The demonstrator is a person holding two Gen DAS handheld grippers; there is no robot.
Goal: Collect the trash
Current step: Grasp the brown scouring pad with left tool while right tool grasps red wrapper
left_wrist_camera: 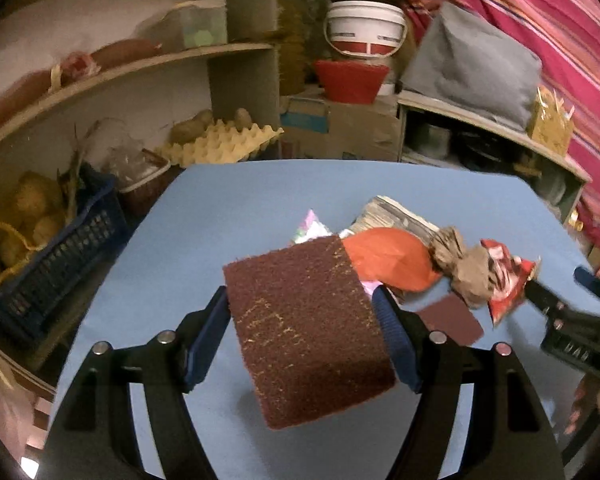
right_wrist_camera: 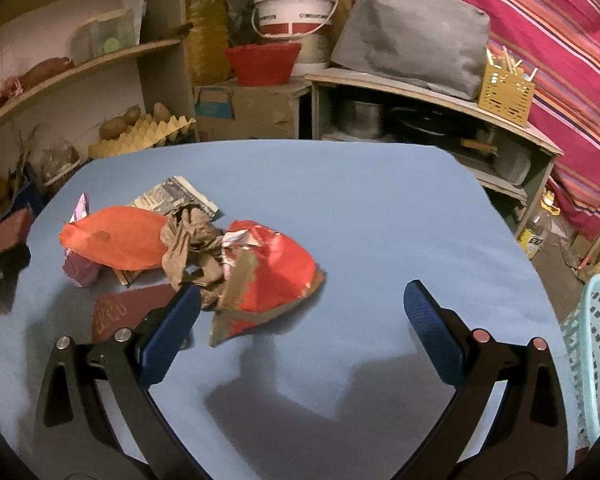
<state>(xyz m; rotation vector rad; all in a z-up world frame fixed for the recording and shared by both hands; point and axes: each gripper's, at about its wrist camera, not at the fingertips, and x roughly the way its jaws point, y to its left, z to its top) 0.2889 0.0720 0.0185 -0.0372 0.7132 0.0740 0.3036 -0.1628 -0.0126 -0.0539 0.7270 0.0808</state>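
- Left gripper (left_wrist_camera: 302, 320): closed on a dark red scouring pad (left_wrist_camera: 308, 328), both blue pads pressing its sides. The pad is tilted and clear of the blue table (left_wrist_camera: 228, 200); its shadow falls on the surface beneath.
- Right gripper (right_wrist_camera: 302, 316): jaws wide apart, nothing between them. It hangs over the table with its left finger just beside the pile, near the red snack wrapper (right_wrist_camera: 276, 276).
- Remaining trash, all on the table in one cluster: an orange bag (right_wrist_camera: 116, 240), a crumpled brown paper (right_wrist_camera: 192, 244), the red snack wrapper, a folded newspaper (right_wrist_camera: 176, 196) behind them, a small purple packet (right_wrist_camera: 80, 270), a pink-and-silver scrap (right_wrist_camera: 80, 208) and a second flat dark red pad (right_wrist_camera: 124, 312) at the near side.
- Receptacle: a pale turquoise perforated basket (right_wrist_camera: 592, 360) stands at the right edge of the right wrist view, beside the table. Its contents are not visible, so what has already been deposited cannot be told.
- Progress, as judged: early. One item is lifted but not yet deposited; at least seven pieces lie uncollected.
- Outstanding: carry the held pad to the receptacle, presumably the basket, then clear the cluster piece by piece. The right tool is well placed to take the wrapper.
- Risk noted: the brown paper and wrapper overlap and may drag together.
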